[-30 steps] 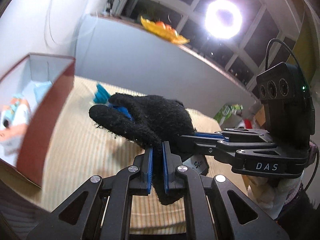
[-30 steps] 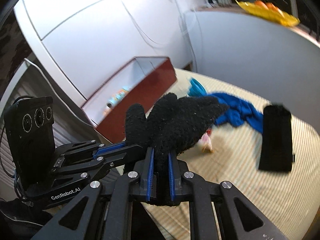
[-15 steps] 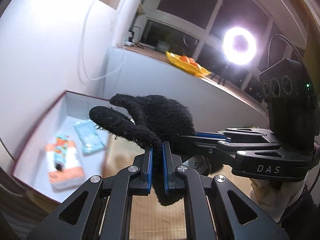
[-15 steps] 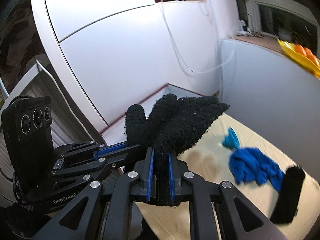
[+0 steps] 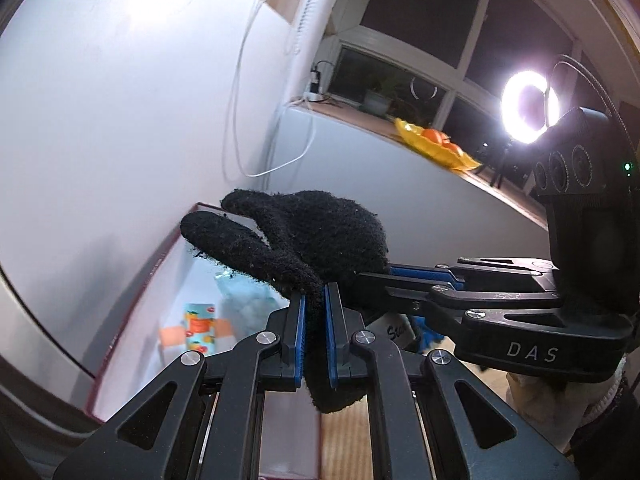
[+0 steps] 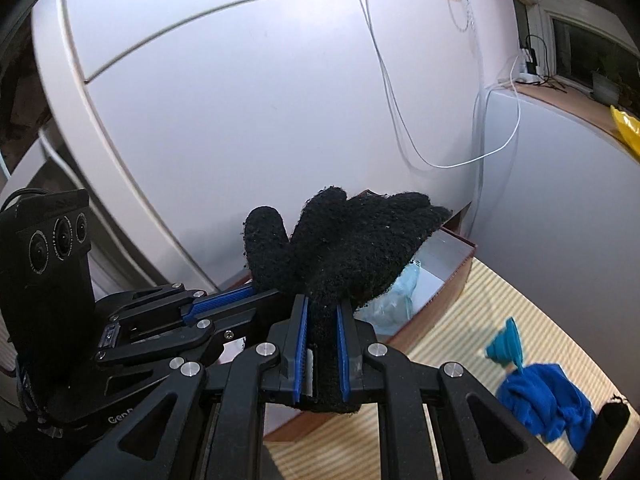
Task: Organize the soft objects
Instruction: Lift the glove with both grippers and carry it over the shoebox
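Observation:
A fuzzy black glove (image 5: pixel 320 240) (image 6: pixel 348 248) hangs in the air, held from two sides. My left gripper (image 5: pixel 315 304) is shut on its lower edge, and my right gripper (image 6: pixel 322 312) is shut on its cuff. Each gripper shows from the side in the other's view: the right gripper (image 5: pixel 404 280) and the left gripper (image 6: pixel 236 300). Below and behind the glove lies an open red-walled box (image 5: pixel 132 312) (image 6: pixel 452 276) with a white inside. It holds an orange printed packet (image 5: pixel 198 326) and a pale blue packet (image 5: pixel 244 300) (image 6: pixel 400 288).
A blue cloth (image 6: pixel 548 404), a teal folding funnel (image 6: pixel 506 346) and a black roll (image 6: pixel 608 420) lie on the striped mat (image 6: pixel 472 320) to the right. White cabinet panels (image 6: pixel 240 120) stand behind the box. A yellow fruit dish (image 5: pixel 436 148) sits on the ledge by a ring light (image 5: pixel 524 108).
Both grippers have carried the glove leftward off the striped mat toward the box. The box now lies under and behind the glove, and the blue cloth has slid to the right edge.

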Demonstrator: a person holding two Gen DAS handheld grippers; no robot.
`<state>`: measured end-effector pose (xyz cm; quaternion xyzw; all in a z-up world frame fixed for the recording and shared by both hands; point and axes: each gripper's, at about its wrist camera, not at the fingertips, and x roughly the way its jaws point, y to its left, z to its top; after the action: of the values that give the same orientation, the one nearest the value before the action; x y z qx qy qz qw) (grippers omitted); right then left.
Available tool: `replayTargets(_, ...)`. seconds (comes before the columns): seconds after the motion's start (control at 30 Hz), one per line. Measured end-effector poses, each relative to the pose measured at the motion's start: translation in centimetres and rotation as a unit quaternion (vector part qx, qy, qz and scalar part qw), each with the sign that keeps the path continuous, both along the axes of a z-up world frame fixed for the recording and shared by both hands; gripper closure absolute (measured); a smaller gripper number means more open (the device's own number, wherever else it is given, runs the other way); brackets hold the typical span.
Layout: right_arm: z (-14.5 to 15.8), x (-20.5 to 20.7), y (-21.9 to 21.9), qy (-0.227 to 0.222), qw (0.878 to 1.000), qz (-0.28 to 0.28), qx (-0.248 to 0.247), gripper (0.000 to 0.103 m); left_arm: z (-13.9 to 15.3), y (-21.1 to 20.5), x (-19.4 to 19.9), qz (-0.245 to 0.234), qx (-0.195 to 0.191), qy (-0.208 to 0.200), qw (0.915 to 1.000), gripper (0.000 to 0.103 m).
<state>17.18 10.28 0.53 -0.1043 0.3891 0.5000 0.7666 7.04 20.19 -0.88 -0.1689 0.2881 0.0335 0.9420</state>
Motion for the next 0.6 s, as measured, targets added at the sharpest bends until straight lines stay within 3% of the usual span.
replayTargets(0.6,-5.9,4.2,4.4,0.042,0.998,-0.010,-0.037,0.091,-4.8,2.3,5.2,0.034,0.021,0.071,0.9967,0.096)
